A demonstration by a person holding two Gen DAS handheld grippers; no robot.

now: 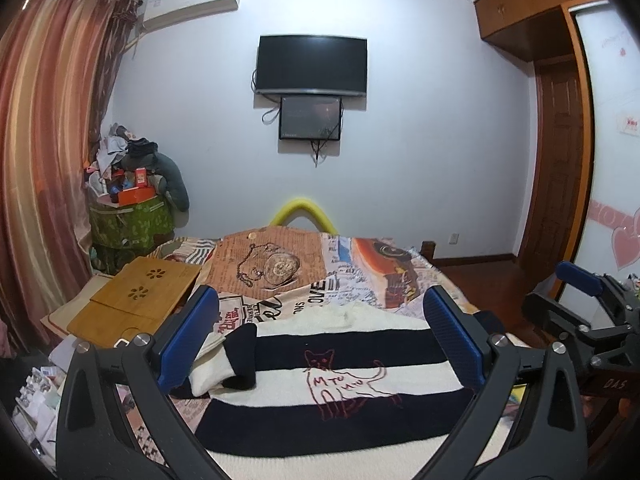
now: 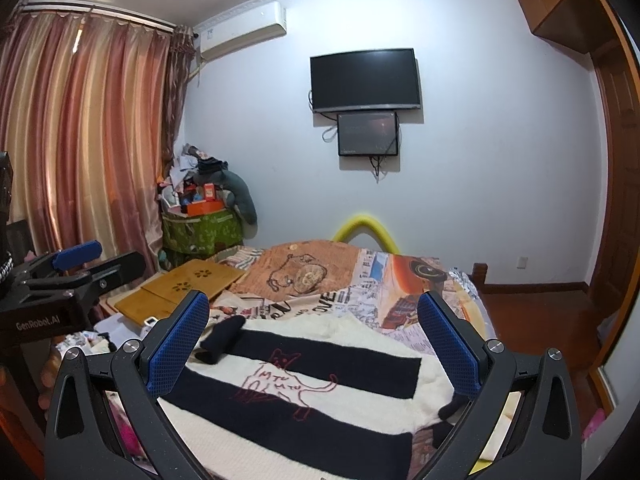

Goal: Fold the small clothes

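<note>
A small cream and navy striped sweater [image 1: 332, 384] with a red outlined cat lies flat on the patterned bedspread [image 1: 360, 280]. Its left sleeve [image 1: 228, 360] is folded in over the body. My left gripper [image 1: 320, 340] is open and empty, held above the sweater. My right gripper [image 2: 316, 344] is open and empty too, above the same sweater [image 2: 320, 392]. The folded sleeve [image 2: 224, 338] shows at the sweater's far left, and a dark cuff [image 2: 450, 406] lies at its right edge. Each gripper shows in the other's view, the right one [image 1: 588, 304] and the left one [image 2: 68, 276].
A wooden lap tray [image 1: 136, 300] lies on the bed's left side. A green bin piled with clutter [image 1: 128, 208] stands by the curtains [image 1: 48, 160]. A yellow foam tube [image 1: 304, 212] is at the bed's far end. Wooden floor [image 2: 540, 320] lies to the right.
</note>
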